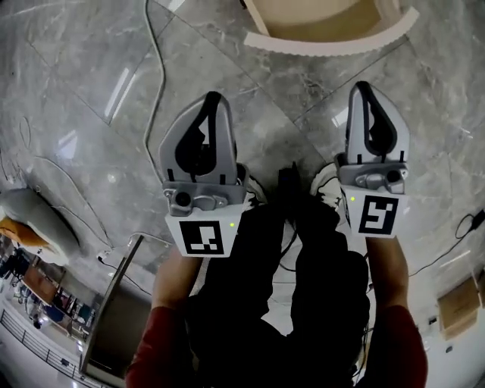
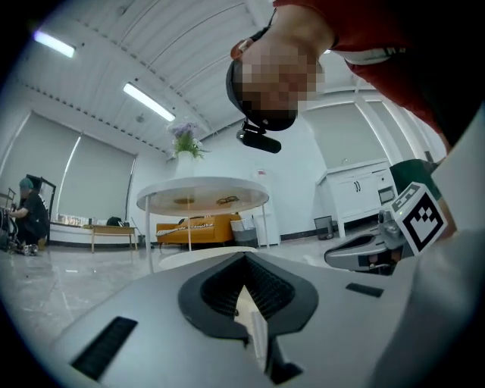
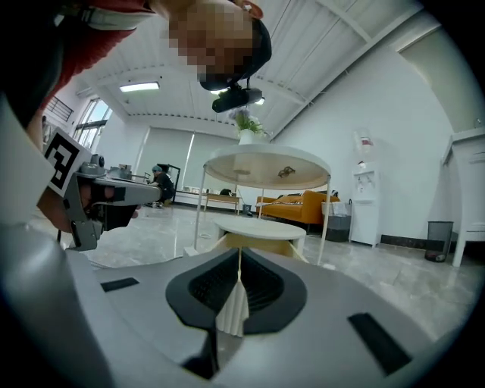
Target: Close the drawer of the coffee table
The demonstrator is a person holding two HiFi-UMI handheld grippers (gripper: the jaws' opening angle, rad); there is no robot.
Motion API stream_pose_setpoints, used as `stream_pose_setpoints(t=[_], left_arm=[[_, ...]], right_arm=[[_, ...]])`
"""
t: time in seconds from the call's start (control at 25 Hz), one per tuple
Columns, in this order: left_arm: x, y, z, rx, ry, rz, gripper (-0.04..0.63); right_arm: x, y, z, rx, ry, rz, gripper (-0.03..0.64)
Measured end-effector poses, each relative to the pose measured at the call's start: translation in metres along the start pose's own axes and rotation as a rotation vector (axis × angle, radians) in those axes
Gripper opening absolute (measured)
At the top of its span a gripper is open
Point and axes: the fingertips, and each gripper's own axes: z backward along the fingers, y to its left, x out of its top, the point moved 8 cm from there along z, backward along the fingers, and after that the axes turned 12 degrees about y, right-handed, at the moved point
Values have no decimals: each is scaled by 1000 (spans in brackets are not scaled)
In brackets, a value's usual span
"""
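The low round white coffee table lies at the top of the head view, its beige drawer standing open toward me. In the right gripper view the same table sits straight ahead on the floor, with the drawer's beige sides under the top. The left gripper view shows only its white edge. My left gripper and right gripper are held side by side above the marble floor, short of the table. Both are shut with nothing held, as the left gripper and the right gripper show in their own views.
A taller round table with a plant stands behind the coffee table. An orange sofa, a water dispenser and a bin line the far wall. A cable runs across the floor. A person crouches far left.
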Motion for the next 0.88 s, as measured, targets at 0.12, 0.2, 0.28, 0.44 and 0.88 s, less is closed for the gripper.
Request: stream_pose_setpoints(t=[0.12,0.2,0.28,0.44,0.88], left_arm=[[-34,6,-17,2,-31,-35,14],[-51,10,-27,13,-43,-33,13],[-65,12,-32,15,-36,-5,12],[-84,13,-34,-61,27,29,14],[-92,12,-40,67,-2,34,13]], right_arm=[[-37,0,-13,-34,-9,-17,26],[-57,0,-20,-55,-5,-36,26],[-71,-2,-25,-86,0,-72,26],[-87,-5,-33,-127,-5,-139,26],[-93,3,-50,-128,-14,-107,26]])
